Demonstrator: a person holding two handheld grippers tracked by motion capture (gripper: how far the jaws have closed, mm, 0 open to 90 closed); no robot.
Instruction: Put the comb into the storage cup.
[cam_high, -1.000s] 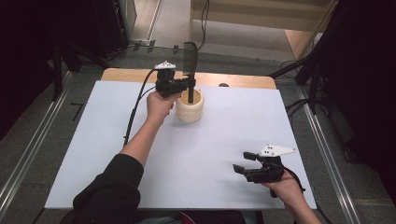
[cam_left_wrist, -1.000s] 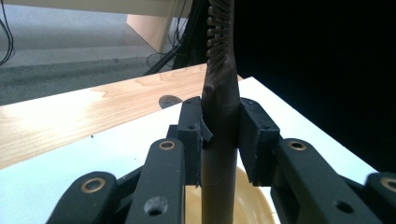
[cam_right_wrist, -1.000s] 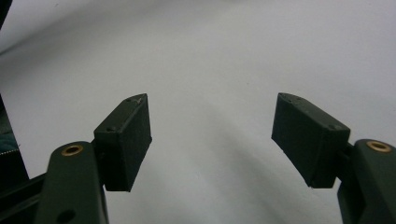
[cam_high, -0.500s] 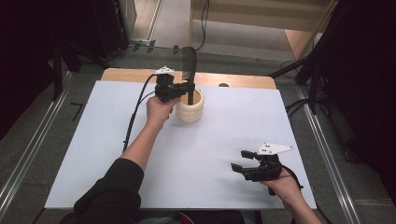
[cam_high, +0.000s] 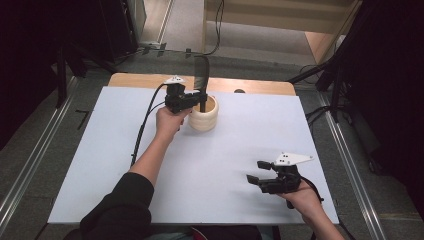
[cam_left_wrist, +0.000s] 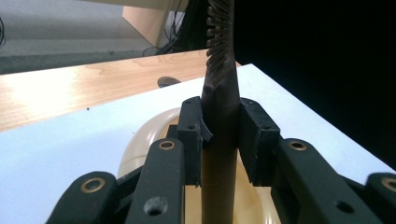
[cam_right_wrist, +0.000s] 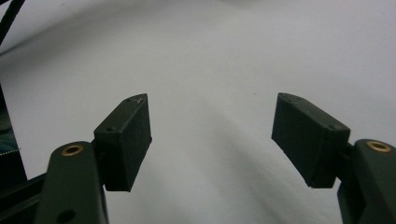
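left gripper (cam_high: 200, 101) clamped on comb (cam_left_wrist: 219, 93) upright in cup (cam_high: 203, 116) | right gripper (cam_high: 260, 179) open, idle | risk: tilt tips cup

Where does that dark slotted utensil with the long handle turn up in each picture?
High view: the dark slotted utensil stands upright in the cream ribbed holder, upper centre, held by the left gripper.
Left gripper view: centre, its handle clamped between the jaws.
Right gripper view: not in it.
Shared landmark: the white table.
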